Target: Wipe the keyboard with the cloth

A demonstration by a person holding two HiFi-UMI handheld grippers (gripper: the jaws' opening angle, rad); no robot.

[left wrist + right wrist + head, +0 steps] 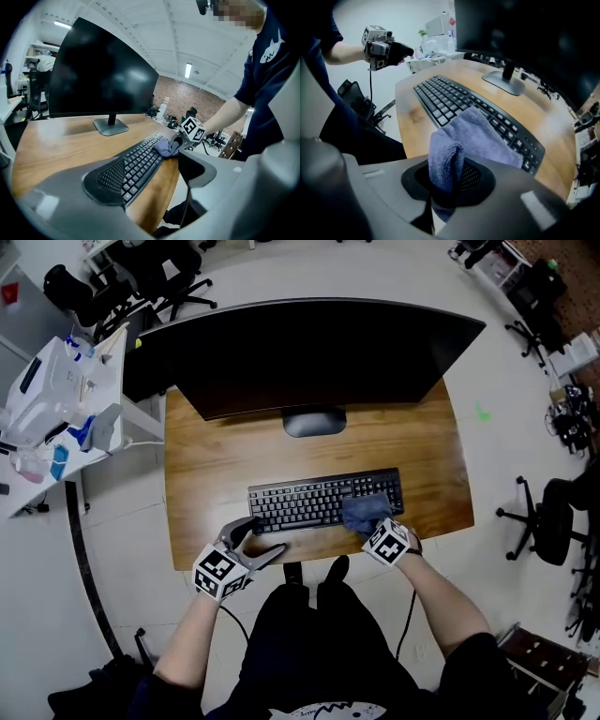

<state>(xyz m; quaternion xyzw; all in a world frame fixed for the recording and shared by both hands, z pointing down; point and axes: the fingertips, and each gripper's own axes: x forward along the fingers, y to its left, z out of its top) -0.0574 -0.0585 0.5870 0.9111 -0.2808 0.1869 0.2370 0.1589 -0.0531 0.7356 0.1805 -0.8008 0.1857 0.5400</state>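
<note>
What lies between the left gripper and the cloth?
A stretch of uncovered keyboard keys. The head view shows the left gripper at its left front corner and the cloth on its right end.

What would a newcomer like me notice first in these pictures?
Probably the huge dark monitor filling the back of the wooden desk, with a black keyboard in front of it. Next, the right claw, shut on a blue cloth that drapes over the keyboard's right end. The left claw hangs open and empty by the desk's near edge, close to the keyboard's left end.
</note>
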